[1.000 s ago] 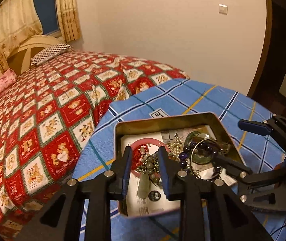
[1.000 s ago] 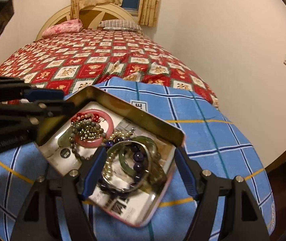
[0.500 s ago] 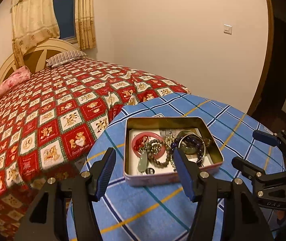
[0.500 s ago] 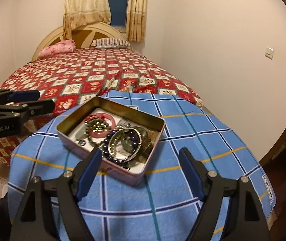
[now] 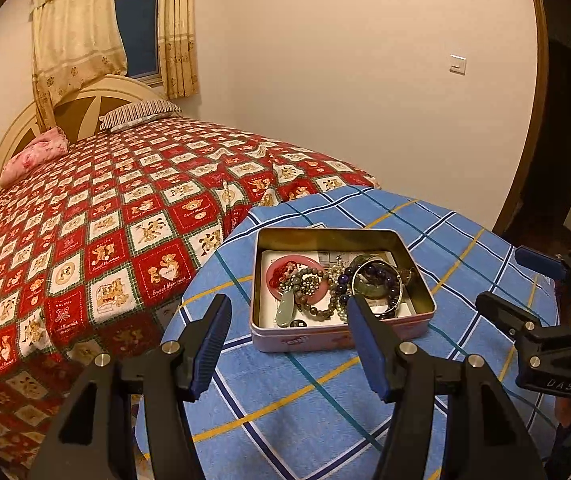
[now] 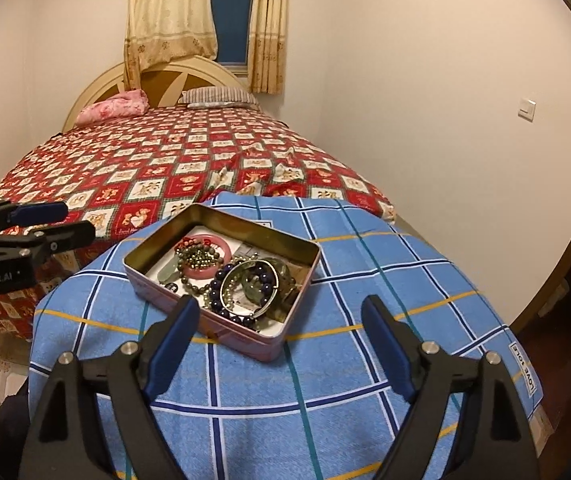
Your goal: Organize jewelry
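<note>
Looks to me like this one's basically wrapped up, or very close. All the jewelry I can spot is sitting inside the pink tin (image 5: 341,336) in the middle of the worktop (image 5: 293,408), which has a blue checked cloth over it, and nothing is lying loose on the cloth around it. The tin has no lid on and I don't see one anywhere, so closing it might be the only thing left, if that's even part of the job.

Inside the tin: a pink bangle (image 6: 227,249) toward the left end with a string of greyish beads (image 6: 189,280) draped over it, a small pale green pendant (image 5: 285,309), then a dark purple bead bracelet (image 6: 221,292) and a thin metal bangle (image 6: 227,280) piled at the right end. There's some greenish piece under that pile, hard to make out what exactly. It's all heaped together on some printed paper, not really sorted.

Left gripper (image 5: 289,350) and right gripper (image 6: 279,346) both hover near the tin with fingers spread wide, holding nothing.
</note>
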Demonstrator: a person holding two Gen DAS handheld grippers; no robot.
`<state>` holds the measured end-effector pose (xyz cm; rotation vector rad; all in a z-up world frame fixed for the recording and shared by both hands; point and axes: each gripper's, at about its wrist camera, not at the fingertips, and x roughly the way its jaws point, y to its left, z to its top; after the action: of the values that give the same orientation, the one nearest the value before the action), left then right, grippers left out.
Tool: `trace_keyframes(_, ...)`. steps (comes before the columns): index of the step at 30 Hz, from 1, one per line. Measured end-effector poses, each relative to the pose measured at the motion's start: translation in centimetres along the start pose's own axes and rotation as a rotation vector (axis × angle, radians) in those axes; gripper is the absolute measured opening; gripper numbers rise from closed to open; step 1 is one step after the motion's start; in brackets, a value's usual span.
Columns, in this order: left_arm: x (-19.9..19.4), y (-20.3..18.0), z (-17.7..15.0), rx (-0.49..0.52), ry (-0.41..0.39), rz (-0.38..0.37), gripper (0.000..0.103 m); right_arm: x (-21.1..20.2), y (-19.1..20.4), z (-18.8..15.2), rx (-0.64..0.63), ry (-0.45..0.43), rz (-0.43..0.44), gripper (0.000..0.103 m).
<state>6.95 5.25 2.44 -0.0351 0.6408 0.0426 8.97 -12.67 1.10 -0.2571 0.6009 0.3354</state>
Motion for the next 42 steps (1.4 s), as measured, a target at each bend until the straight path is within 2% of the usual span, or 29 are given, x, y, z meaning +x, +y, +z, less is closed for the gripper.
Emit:
trace_keyframes(30,0.32,-0.05,-0.2,0.0,0.01,0.011,0.061,0.15,-0.1,-0.35,-0.007,-0.011,-0.002,0.087)
trace_keyframes(35,0.09,0.13,-0.22,-0.017,-0.007,-0.019,0.061,0.15,-0.07,-0.35,-0.009,-0.01,0.003,0.087)
trace_keyframes(37,-0.03,-0.07,-0.18,-0.009,-0.017,-0.007,0.068,0.35,-0.12,-0.41,-0.011,-0.004,0.017,0.087)
trace_keyframes(38,-0.07,-0.16,-0.18,-0.005,-0.021,0.001,0.076,0.21,0.04,-0.38,-0.015,-0.006,0.017,0.087)
trace_keyframes(42,-0.17,0.03,-0.14,-0.007,-0.033,0.02,0.078,0.14,0.6,-0.41,-0.038,-0.012,0.018,0.087)
